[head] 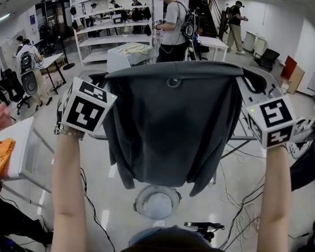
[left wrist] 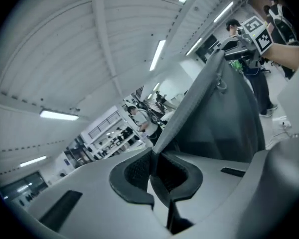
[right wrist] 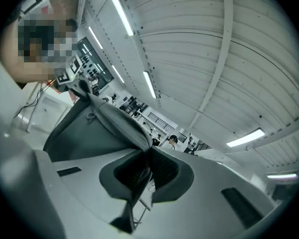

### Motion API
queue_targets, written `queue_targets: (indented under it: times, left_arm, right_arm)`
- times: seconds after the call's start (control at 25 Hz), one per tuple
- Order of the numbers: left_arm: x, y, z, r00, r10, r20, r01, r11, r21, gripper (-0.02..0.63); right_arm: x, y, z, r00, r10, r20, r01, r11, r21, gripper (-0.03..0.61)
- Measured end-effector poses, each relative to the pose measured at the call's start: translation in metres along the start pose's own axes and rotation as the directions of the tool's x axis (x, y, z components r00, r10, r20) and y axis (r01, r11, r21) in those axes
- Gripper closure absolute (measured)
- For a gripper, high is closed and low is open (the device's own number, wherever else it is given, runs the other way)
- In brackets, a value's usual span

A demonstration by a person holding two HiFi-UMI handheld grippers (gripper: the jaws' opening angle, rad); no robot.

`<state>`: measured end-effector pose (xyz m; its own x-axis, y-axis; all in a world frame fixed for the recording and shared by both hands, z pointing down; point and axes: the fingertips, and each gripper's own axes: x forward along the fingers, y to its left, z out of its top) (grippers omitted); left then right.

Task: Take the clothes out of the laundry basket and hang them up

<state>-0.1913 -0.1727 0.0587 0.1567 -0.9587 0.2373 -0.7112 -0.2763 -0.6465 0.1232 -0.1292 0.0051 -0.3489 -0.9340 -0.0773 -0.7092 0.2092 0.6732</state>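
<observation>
Aloft, left gripper (left wrist: 153, 159) and right gripper (right wrist: 146, 166) each closed tight on the grey garment (head: 173, 125).

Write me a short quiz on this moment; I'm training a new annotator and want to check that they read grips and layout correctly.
1. True or false: the left tongs and the right tongs are both shut on the dark grey garment.
2. Where is the round laundry basket? A: on the floor beneath the garment. B: on a shelf. C: hanging from the right tongs.
3. Fill in: the cloth on the white table at the head view's left edge is ____.
Key: 1 true; 2 A; 3 orange.
</observation>
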Motion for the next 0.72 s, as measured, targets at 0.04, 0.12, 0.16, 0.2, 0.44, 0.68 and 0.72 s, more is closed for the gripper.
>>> queue_targets:
  times: [0.04,0.12,0.16,0.2,0.44,0.68,0.72]
  left_arm:
    - [-0.001,0.020,0.008,0.999,0.042,0.002,-0.042,0.999,0.016,0.598]
    - [0.000,0.056,0.021,0.992,0.125,0.002,-0.125,0.991,0.052,0.598]
    - [0.002,0.070,0.025,0.987,0.164,-0.002,-0.163,0.984,0.075,0.598]
    - [0.005,0.082,0.026,0.980,0.200,-0.008,-0.198,0.975,0.101,0.598]
    - [0.014,0.145,0.037,0.914,0.406,-0.012,-0.389,0.883,0.261,0.598]
    - [0.021,0.196,0.068,0.834,0.551,0.021,-0.516,0.768,0.380,0.598]
    - [0.023,0.204,0.072,0.818,0.575,0.029,-0.535,0.740,0.407,0.598]
  right_arm:
    - [0.007,-0.002,0.010,1.000,-0.005,0.002,0.005,1.000,-0.028,0.555]
    - [0.023,-0.006,0.027,1.000,-0.012,-0.001,0.011,0.996,-0.085,0.555]
    - [0.031,-0.007,0.034,1.000,-0.011,-0.005,0.010,0.994,-0.109,0.555]
    - [0.038,-0.005,0.039,1.000,-0.009,-0.010,0.008,0.992,-0.129,0.555]
    - [0.076,-0.008,0.073,1.000,-0.024,-0.018,0.019,0.969,-0.246,0.555]
    - [0.113,-0.028,0.102,0.998,-0.067,-0.010,0.059,0.929,-0.366,0.555]
    - [0.120,-0.032,0.106,0.997,-0.076,-0.010,0.067,0.923,-0.380,0.555]
